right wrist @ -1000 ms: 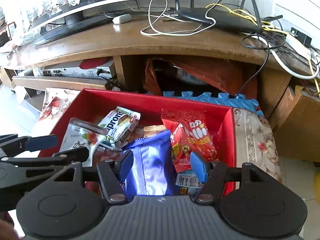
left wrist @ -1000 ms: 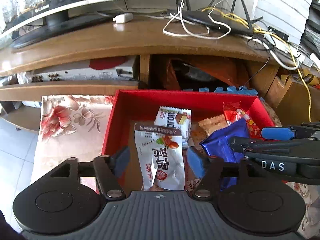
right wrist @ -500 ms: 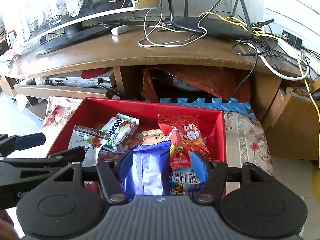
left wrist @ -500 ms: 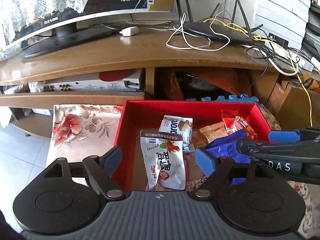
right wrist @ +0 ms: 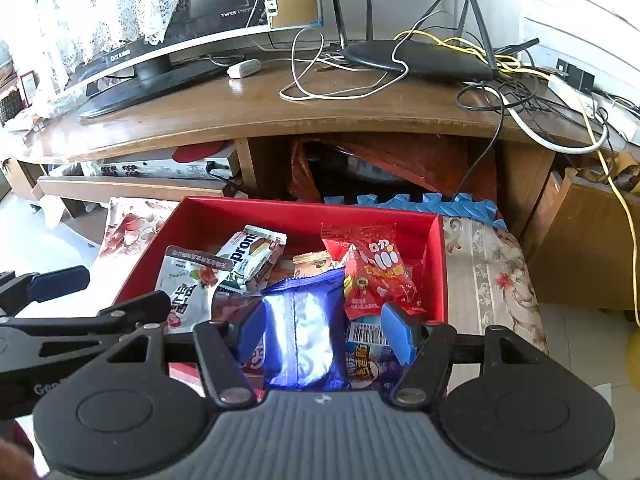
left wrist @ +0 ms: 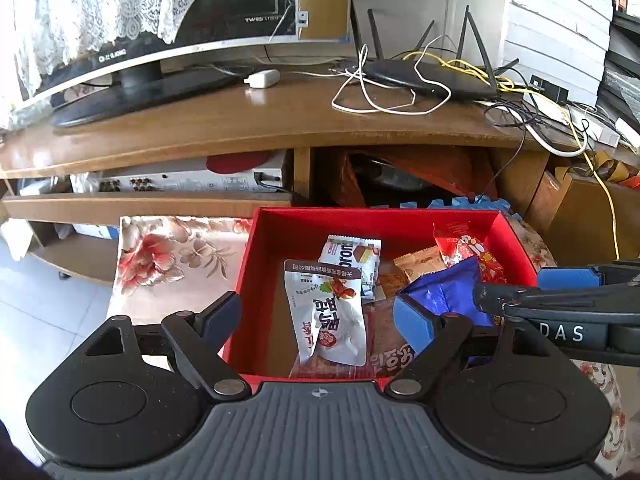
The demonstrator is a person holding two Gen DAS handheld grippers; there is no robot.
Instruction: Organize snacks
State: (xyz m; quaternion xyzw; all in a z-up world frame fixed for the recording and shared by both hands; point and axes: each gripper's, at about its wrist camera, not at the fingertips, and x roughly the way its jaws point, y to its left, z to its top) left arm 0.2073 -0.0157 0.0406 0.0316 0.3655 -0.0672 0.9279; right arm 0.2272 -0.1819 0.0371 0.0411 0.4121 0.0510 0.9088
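Red box point(left wrist: 516, 240) of snacks on floral cloth point(left wrist: 168, 256), before a curved wooden table point(left wrist: 280, 120) bearing monitor point(left wrist: 132, 64), router point(left wrist: 428, 76) and tangled cables. Left gripper point(left wrist: 316, 320): jaws wide, just opened further, gripping nothing, white packet point(left wrist: 328, 312) below. Right gripper point(right wrist: 322, 330): jaws part open astride blue packet point(right wrist: 302, 332), pads apart from it.

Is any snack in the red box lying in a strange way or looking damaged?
Nothing looks damaged or spilled. The snacks lie loosely piled in the red box: the white packet overlaps others, and the blue packet leans tilted on the pile. All stay inside the walls.
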